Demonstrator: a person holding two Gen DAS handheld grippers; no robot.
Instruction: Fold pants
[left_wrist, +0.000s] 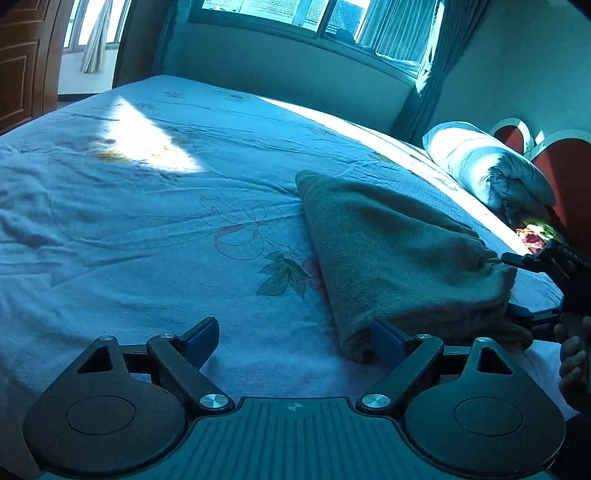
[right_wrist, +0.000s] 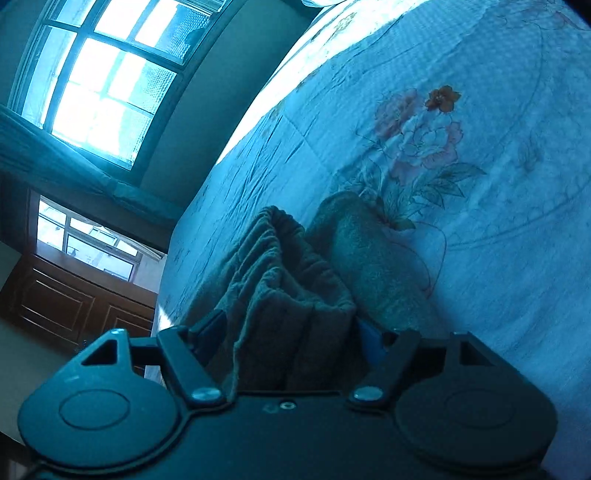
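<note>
Left wrist view shows the pants (left_wrist: 399, 254), already folded into a thick grey bundle, lying on the bed (left_wrist: 155, 229) toward its right side. The left gripper (left_wrist: 295, 339) hangs low over the sheet with its fingers wide apart and empty, its right finger just touching the bundle's near corner, probably to steady it. The right gripper (right_wrist: 291, 332) comes in from the side, its fingers spread around the gathered waistband (right_wrist: 295, 236), one above and one below, likely to carry that end over. Whether they pinch the cloth I cannot tell.
</note>
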